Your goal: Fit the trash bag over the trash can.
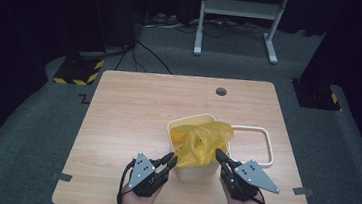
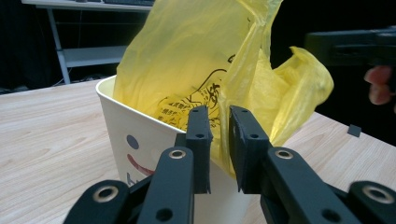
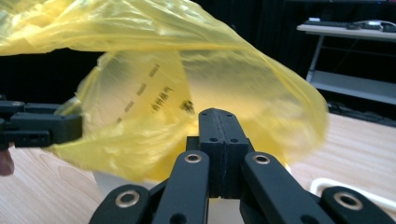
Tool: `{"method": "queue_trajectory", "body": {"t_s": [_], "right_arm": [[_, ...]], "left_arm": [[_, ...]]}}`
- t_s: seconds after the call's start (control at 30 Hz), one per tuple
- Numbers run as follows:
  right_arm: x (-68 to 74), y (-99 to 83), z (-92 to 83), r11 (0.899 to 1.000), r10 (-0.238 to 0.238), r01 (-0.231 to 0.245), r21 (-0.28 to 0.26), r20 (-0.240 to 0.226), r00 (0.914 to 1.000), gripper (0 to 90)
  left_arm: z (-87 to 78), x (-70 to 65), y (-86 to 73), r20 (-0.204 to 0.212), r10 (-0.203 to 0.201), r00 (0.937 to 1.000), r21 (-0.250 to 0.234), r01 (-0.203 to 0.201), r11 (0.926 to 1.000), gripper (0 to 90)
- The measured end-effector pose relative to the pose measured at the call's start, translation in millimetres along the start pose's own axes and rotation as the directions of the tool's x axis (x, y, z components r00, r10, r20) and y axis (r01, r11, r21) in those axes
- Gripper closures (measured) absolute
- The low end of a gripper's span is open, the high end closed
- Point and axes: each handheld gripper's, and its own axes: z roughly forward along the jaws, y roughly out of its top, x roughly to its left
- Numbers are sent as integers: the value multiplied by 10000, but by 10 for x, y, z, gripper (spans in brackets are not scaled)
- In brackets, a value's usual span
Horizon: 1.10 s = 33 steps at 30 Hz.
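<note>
A: Starting at the left, what is the left gripper [image 1: 172, 160] doing?

B: Its jaws are nearly together, pinching a fold of the yellow bag [image 1: 204, 139] at the near left corner of the white bin [image 1: 193, 171]. In the left gripper view the film runs through the narrow gap between the pads [image 2: 200, 140].

A: And where is the bag?

B: It sits in the bin, which stands on the wooden table [image 1: 133, 112] a little right of the middle. The plastic billows above the rim and spills over the near edge. The bin's front carries a printed face.

A: Then the right gripper [image 1: 221, 156]?

B: It is at the bin's near right corner, tips against the bag. In the right gripper view its jaws meet flush, fully closed. I cannot tell whether any film is caught between them.

A: Anything further right?

B: A white frame [image 1: 265, 140] lies flat just beside the bin.
</note>
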Motion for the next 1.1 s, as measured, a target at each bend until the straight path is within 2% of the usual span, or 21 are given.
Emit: {"method": "queue_trajectory", "body": {"t_s": [0.13,0.2,0.3,0.37,0.43,0.5,0.57,0.67,0.73,0.8,0.9,0.97,1.1], "right_arm": [[-32,-26,-100,9997,148,-146,-182,95,9998,900],[-26,12,-140,9988,169,-165,-465,79,9998,819],[10,161,-153,9957,120,-115,-920,45,9999,701],[26,276,-119,9929,321,-330,-1142,-97,9994,635],[58,363,-30,9928,593,-626,-1017,-351,9976,547],[111,344,81,9959,723,-748,-501,-491,9962,489],[164,245,148,9990,449,-452,-71,-375,9983,528],[170,98,139,9991,279,-270,323,-259,9993,771],[174,28,88,9989,17,-10,471,-148,9999,879],[174,-13,13,9990,-241,238,374,77,9997,895],[137,-78,-83,9990,-281,270,357,295,9992,900],[106,-153,-117,9981,-326,302,539,447,9985,900],[36,-349,-116,9948,-29,-23,1016,513,9987,900]], "left_arm": [[5,-15,-8,-27,131,9999,61,-131,9999,781],[5,-25,-6,-22,165,9999,68,-165,9998,781],[9,-29,-7,-3,175,9998,70,-175,9998,781],[9,-33,-12,-15,270,9996,113,-270,9996,781],[7,-32,-16,-7,283,9996,120,-283,9995,781],[3,-27,-17,1,314,9995,146,-314,9994,781],[1,-21,-22,9,245,9997,125,-245,9996,782],[2,-18,-33,55,162,9999,124,-163,9998,784],[3,-17,-37,54,133,9999,136,-134,9998,784],[0,-30,-38,55,158,9999,144,-158,9998,785],[9,-49,-39,87,161,9998,141,-162,9998,783],[19,-58,-46,130,185,9997,172,-187,9997,783],[25,-77,-62,149,285,9995,226,-289,9993,797]]}}
